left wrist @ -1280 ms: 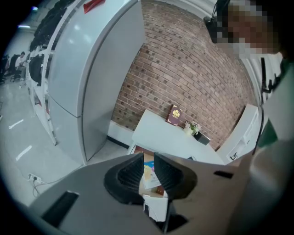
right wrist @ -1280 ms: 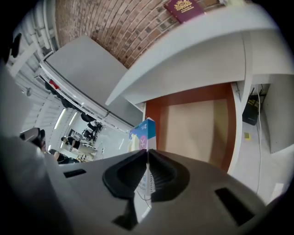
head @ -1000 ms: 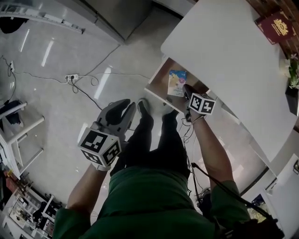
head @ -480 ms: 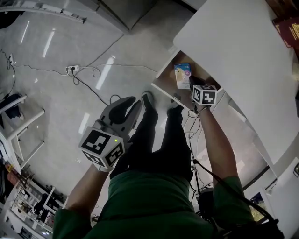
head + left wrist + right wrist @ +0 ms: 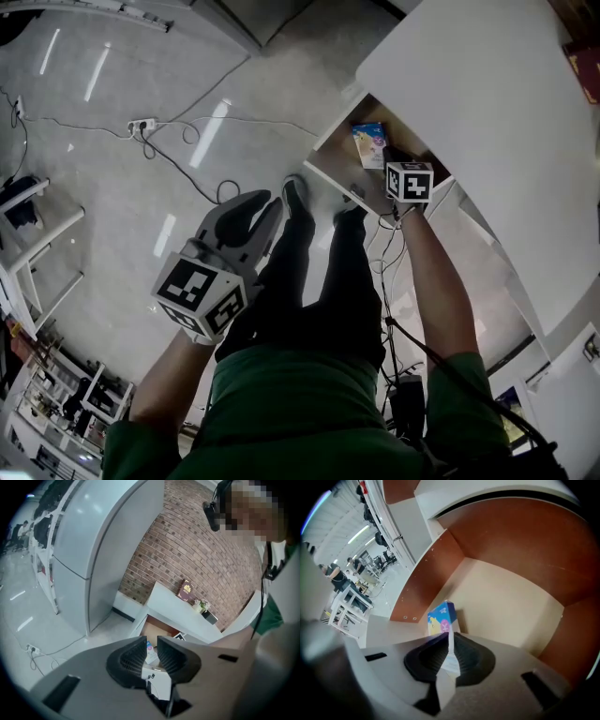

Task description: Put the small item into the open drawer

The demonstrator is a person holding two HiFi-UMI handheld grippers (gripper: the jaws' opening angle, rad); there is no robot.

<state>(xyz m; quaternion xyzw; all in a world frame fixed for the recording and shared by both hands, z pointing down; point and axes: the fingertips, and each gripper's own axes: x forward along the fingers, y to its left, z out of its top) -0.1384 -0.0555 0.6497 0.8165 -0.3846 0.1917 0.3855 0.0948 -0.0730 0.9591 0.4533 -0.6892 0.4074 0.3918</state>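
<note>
Small blue-and-yellow flat carton (image 5: 442,617) pinched edge-on in the nearly closed jaws of the right gripper (image 5: 449,641), inside open brown wooden drawer (image 5: 511,597); right arm stretched out, gripper pointing steeply down. Left gripper (image 5: 151,649) slightly parted, empty, above grey tiled floor (image 5: 112,187)

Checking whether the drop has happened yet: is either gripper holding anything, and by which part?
The right gripper pinches the small colourful packet by its near end, over the open drawer. The left gripper holds nothing.
</note>
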